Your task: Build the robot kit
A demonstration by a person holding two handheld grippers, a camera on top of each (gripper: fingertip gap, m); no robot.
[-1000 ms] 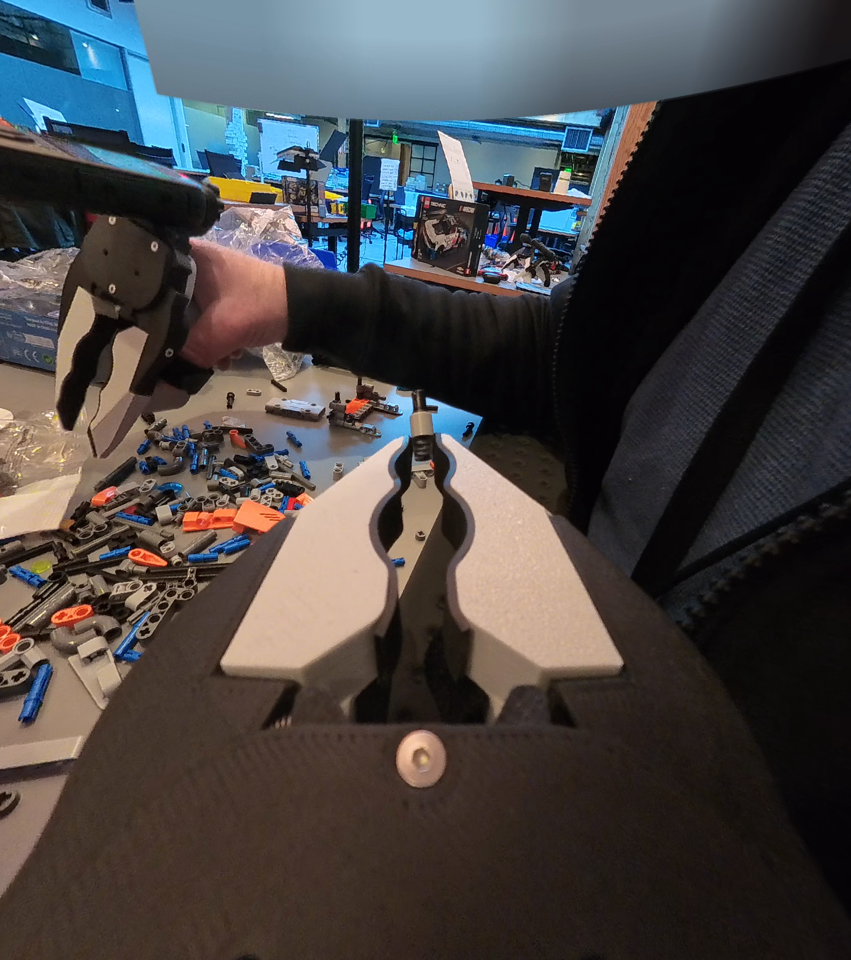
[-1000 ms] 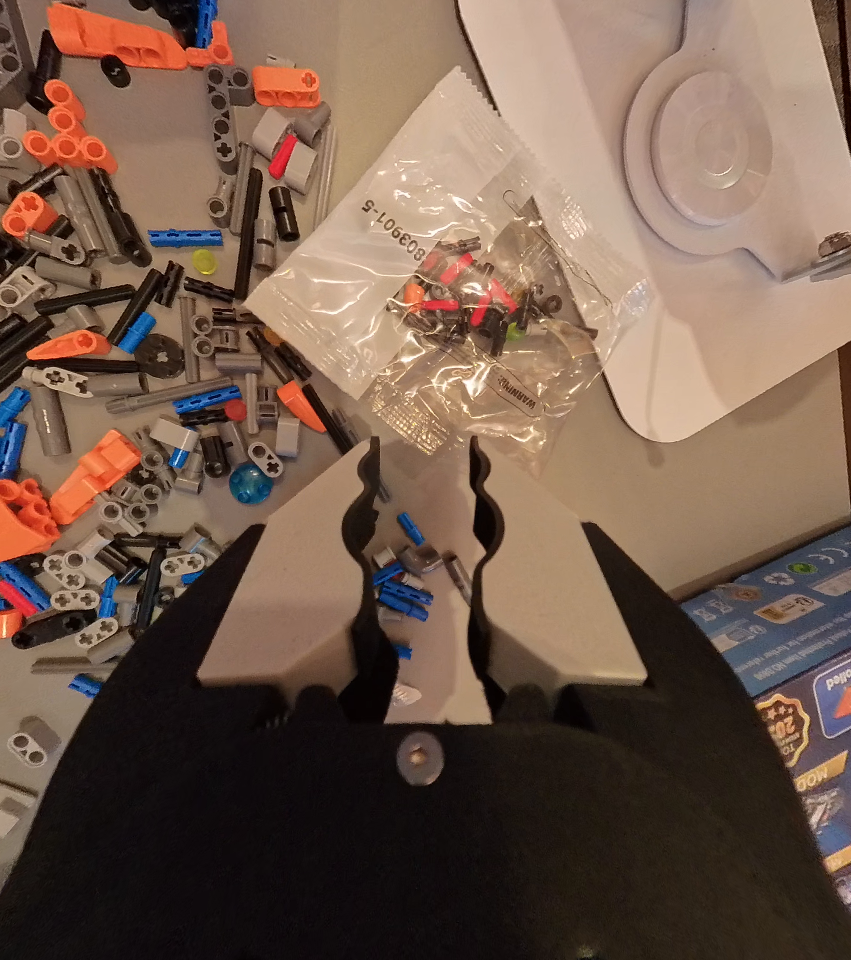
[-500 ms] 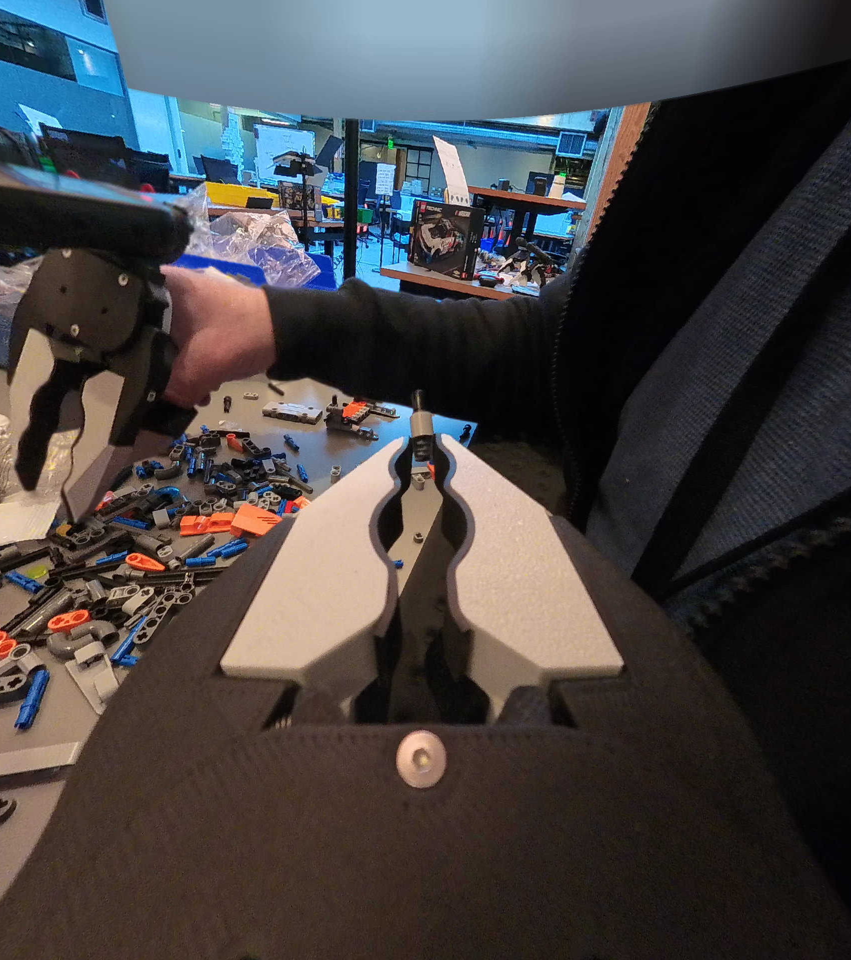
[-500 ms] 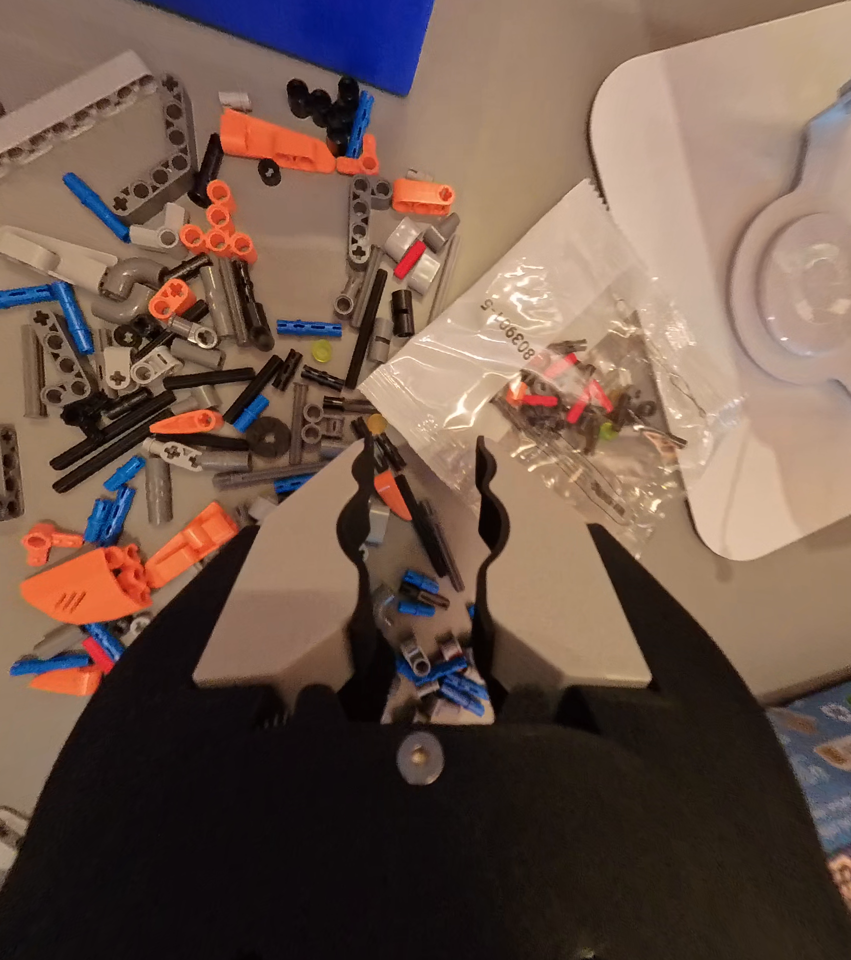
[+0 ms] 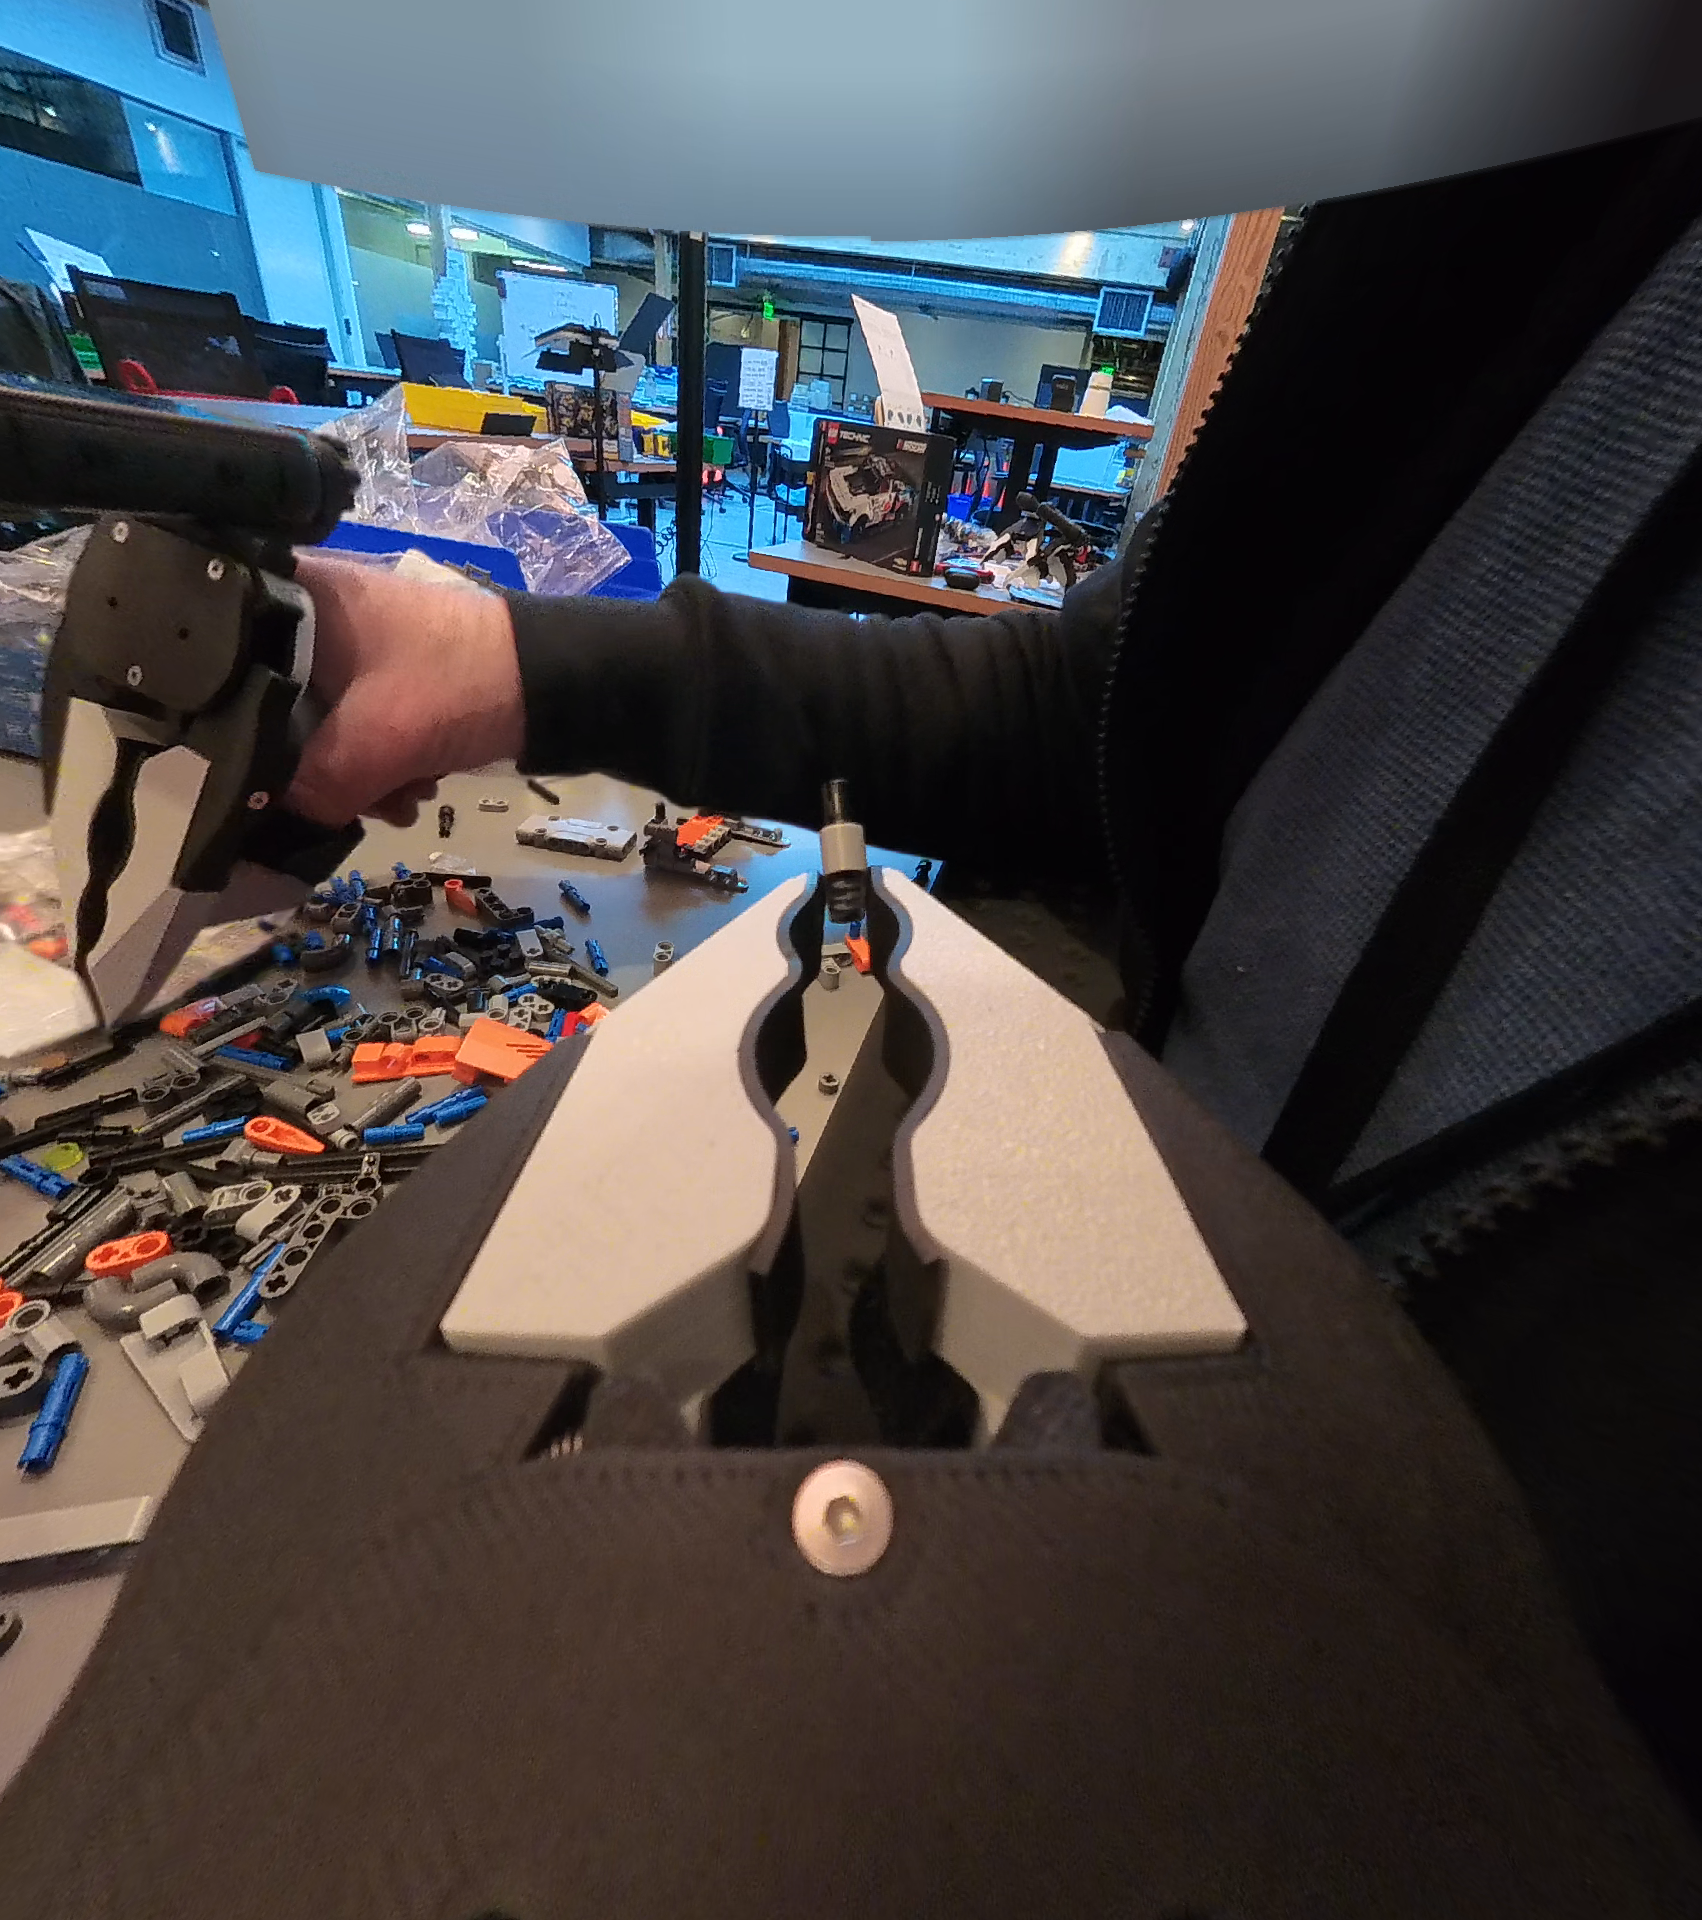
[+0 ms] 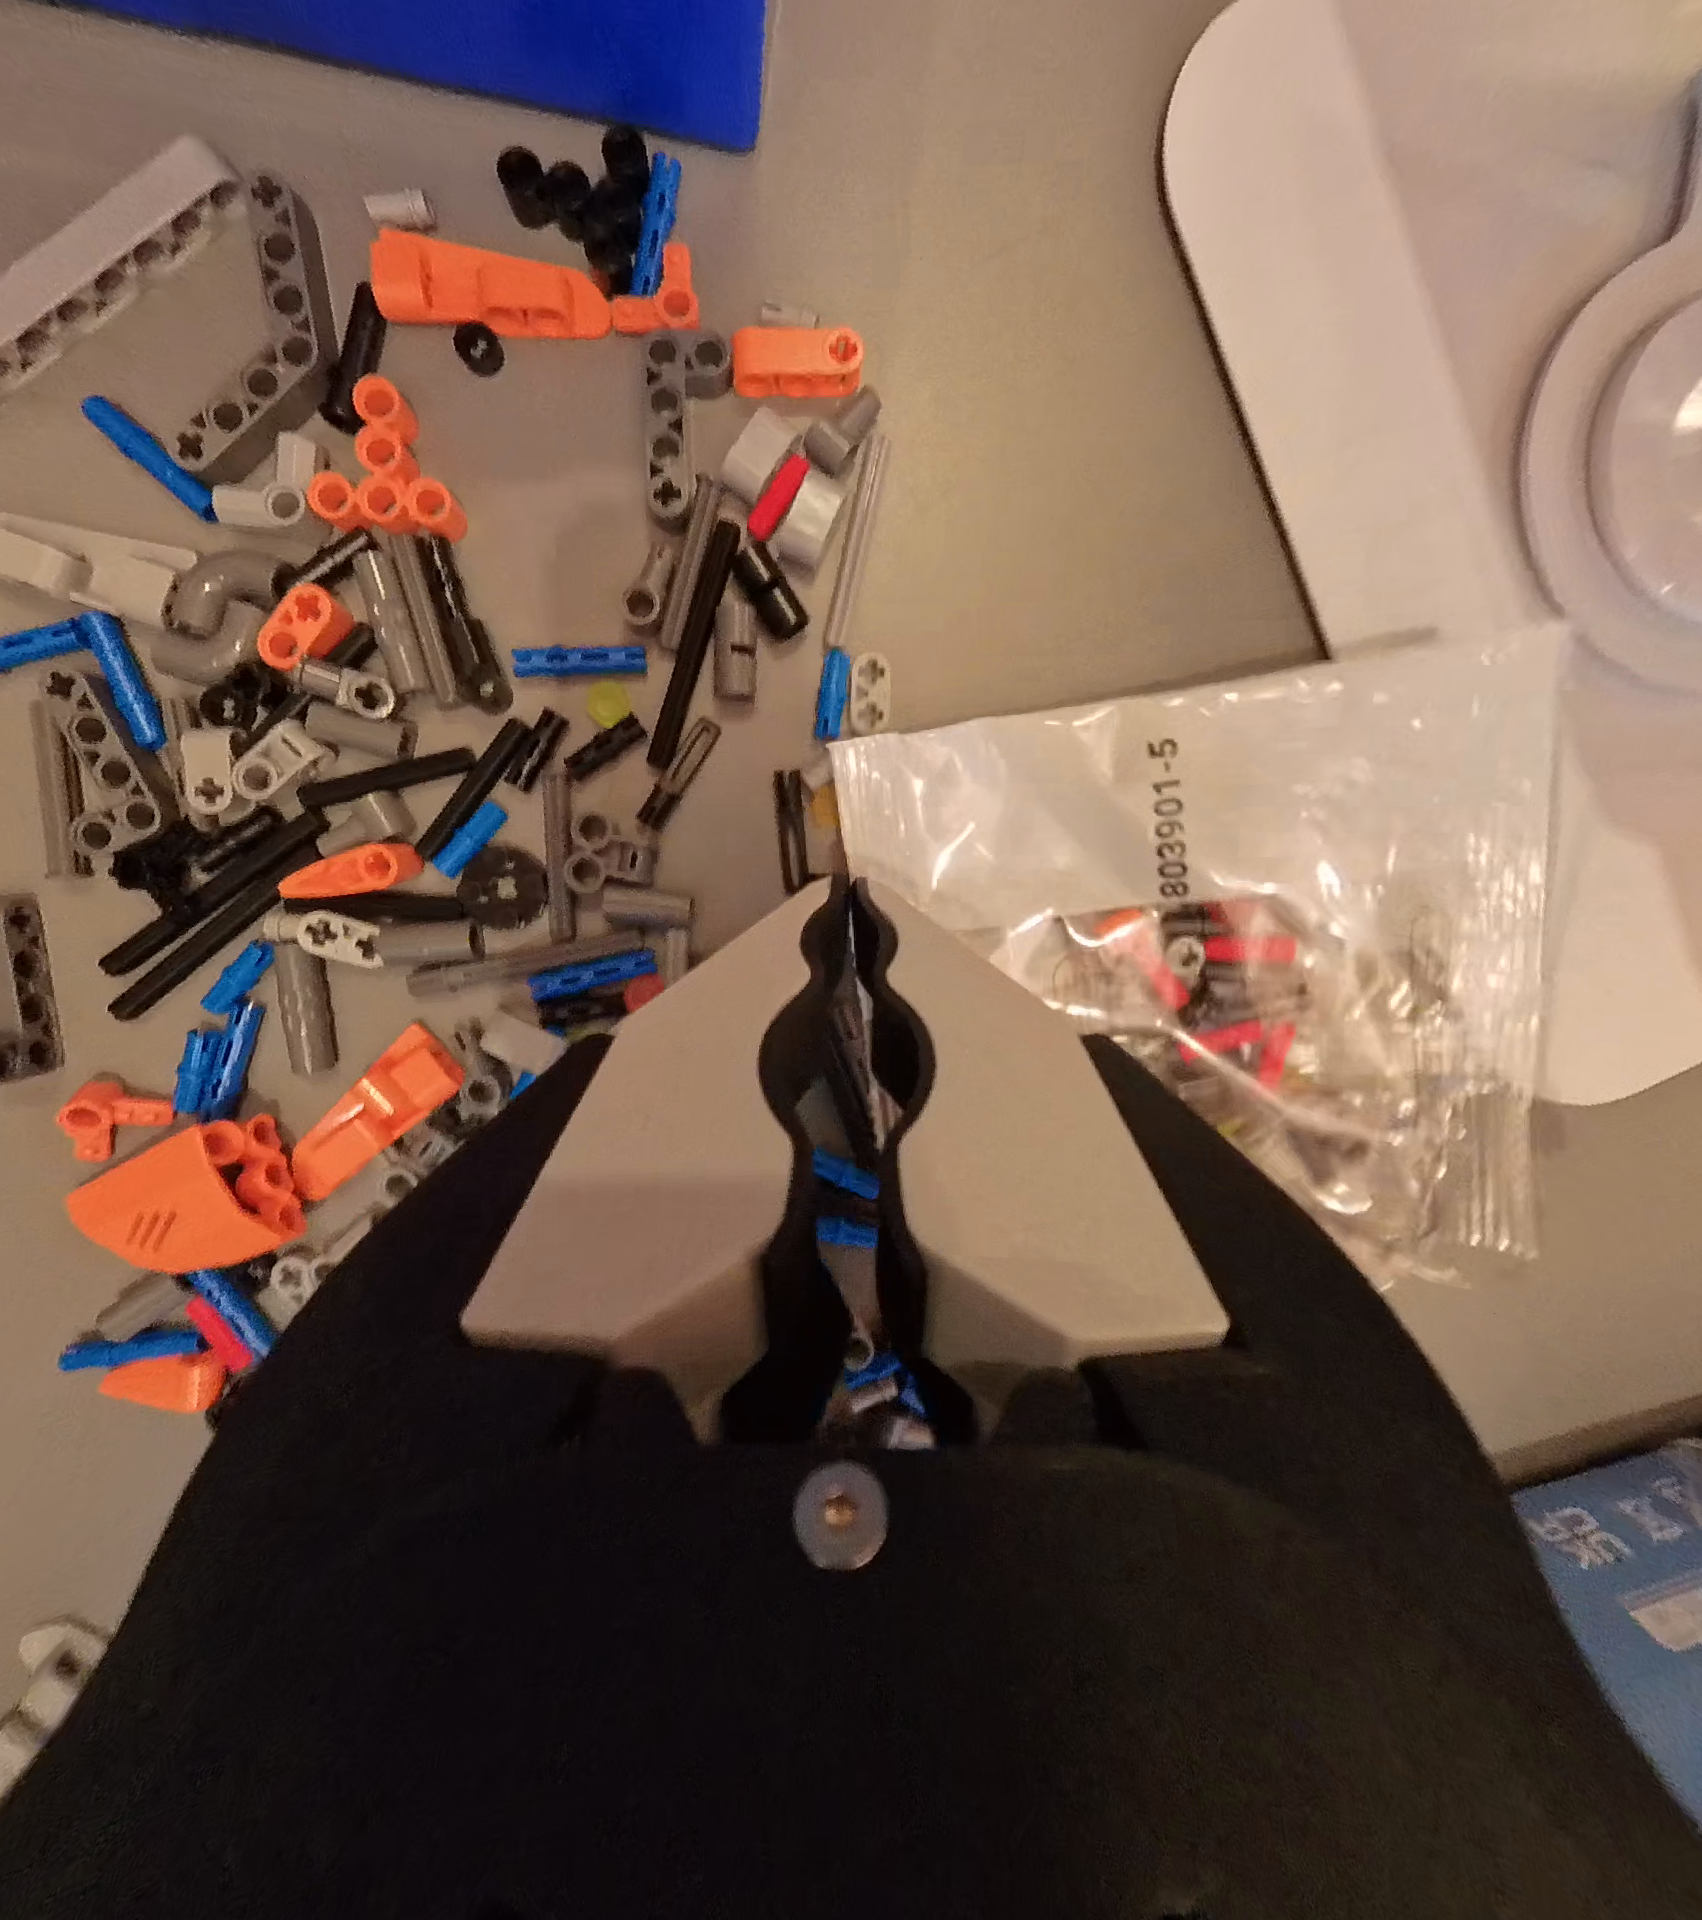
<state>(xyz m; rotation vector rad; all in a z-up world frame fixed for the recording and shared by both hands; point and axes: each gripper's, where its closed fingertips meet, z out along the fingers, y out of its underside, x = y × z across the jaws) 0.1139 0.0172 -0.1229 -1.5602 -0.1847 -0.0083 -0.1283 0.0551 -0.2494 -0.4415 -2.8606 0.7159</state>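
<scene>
The right gripper [image 6: 842,894] has its jaws closed on the corner of a clear plastic bag [image 6: 1242,935] of small parts, which lies on the grey table [image 6: 1013,416] between the scattered building-toy pieces [image 6: 390,727] and a white base plate [image 6: 1346,312]. The left gripper [image 5: 842,899], raised near the person's jacket [image 5: 1501,727], is nearly closed, pinching a small grey-and-black pin [image 5: 839,847] upright at its tips.

Each gripper [image 5: 842,894] has a matte black printed body, pale grey wedge fingers [image 5: 639,1164] with wavy black inner edges, and one silver screw [image 5: 842,1519]. The person wears a black ribbed sleeve [image 5: 805,691] and dark blue jacket [image 5: 1553,727].
</scene>
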